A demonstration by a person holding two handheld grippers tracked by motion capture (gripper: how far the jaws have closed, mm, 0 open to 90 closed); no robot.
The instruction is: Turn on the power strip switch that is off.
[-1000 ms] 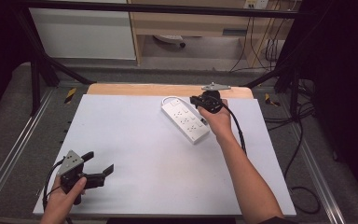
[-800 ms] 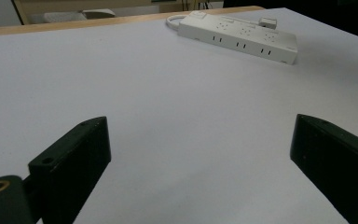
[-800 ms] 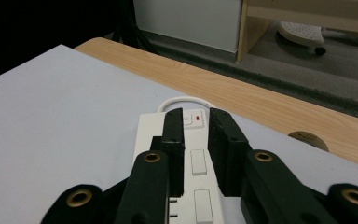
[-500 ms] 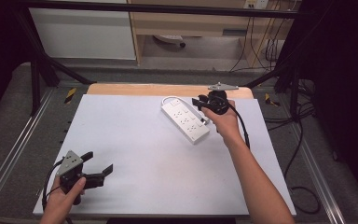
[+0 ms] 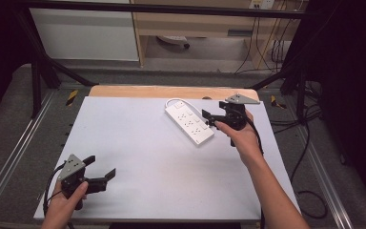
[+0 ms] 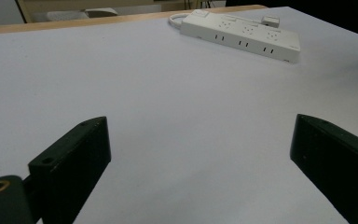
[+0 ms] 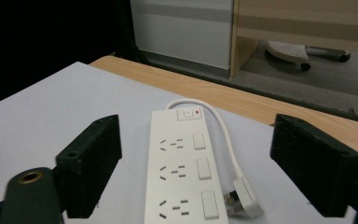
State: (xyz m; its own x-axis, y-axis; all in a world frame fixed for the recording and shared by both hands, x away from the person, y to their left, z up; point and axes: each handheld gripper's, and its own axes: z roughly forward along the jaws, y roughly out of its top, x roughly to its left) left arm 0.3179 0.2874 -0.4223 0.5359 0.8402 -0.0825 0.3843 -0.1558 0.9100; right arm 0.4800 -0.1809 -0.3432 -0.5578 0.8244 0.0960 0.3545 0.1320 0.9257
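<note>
- White sheet covers the bench (image 5: 138, 157), with a bare wooden strip (image 5: 138, 91) along its far edge; behind it I see grey floor, a pale cabinet and loose cables.
- White power strip (image 5: 189, 122) lies flat at the far right of the sheet, sockets up, set at a slant. Its short cord (image 7: 223, 128) loops from the switch end back to the plug (image 7: 245, 197), which rests on the sheet just beside the strip's body, in no socket.
- My right claw (image 5: 210, 118) sits just beside the strip's right edge. Its jaws have just been opening and now stand wide apart, nothing between them; the right gripper view looks straight down the strip's length, the plug low right.
- I judge this a release: the plug lies free where the claw can re-approach it.
- My left claw (image 5: 100, 172) rests low at the near left corner, well apart from the strip, jaws apart and empty, pointed across the sheet toward it. It looks parked to keep clear.
</note>
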